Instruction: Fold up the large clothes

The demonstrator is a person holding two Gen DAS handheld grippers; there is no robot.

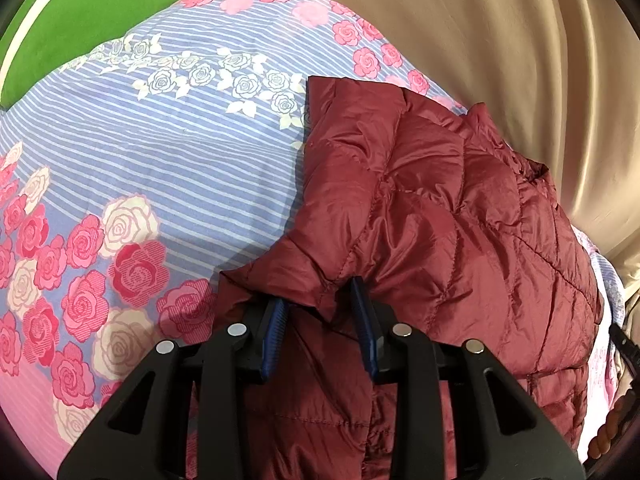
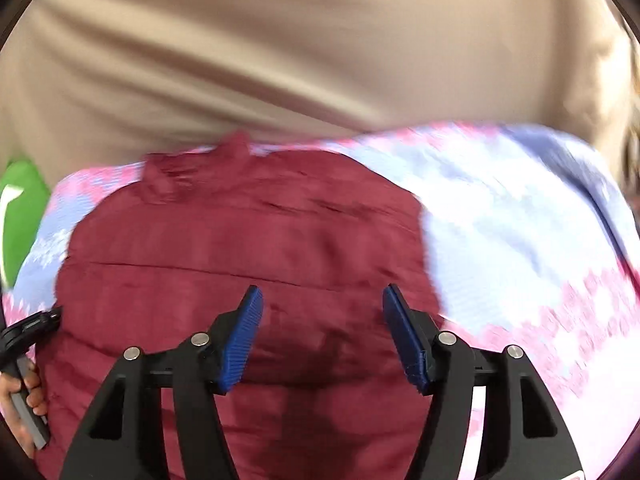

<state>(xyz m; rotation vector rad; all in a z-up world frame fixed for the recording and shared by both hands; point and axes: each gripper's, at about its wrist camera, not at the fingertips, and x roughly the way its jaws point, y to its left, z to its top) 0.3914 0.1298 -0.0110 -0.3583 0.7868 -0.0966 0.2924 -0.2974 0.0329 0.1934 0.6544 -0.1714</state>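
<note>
A maroon quilted puffer jacket (image 1: 440, 208) lies partly folded on a floral bedsheet (image 1: 168, 168). My left gripper (image 1: 320, 314) is shut on a bunched fold at the jacket's near edge, with cloth pinched between the blue pads (image 1: 276, 322). The right wrist view is blurred. In it, my right gripper (image 2: 324, 320) hovers open over the middle of the jacket (image 2: 240, 240), and nothing is between its fingers (image 2: 404, 336). The left gripper's black body (image 2: 24, 332) and the hand (image 2: 22, 400) holding it show at that view's left edge.
The sheet (image 2: 520, 240) is blue-striped with pink and white roses and extends to both sides of the jacket. A beige curtain (image 1: 480, 40) hangs along the far side of the bed. A green panel (image 1: 100, 4) stands at the far left.
</note>
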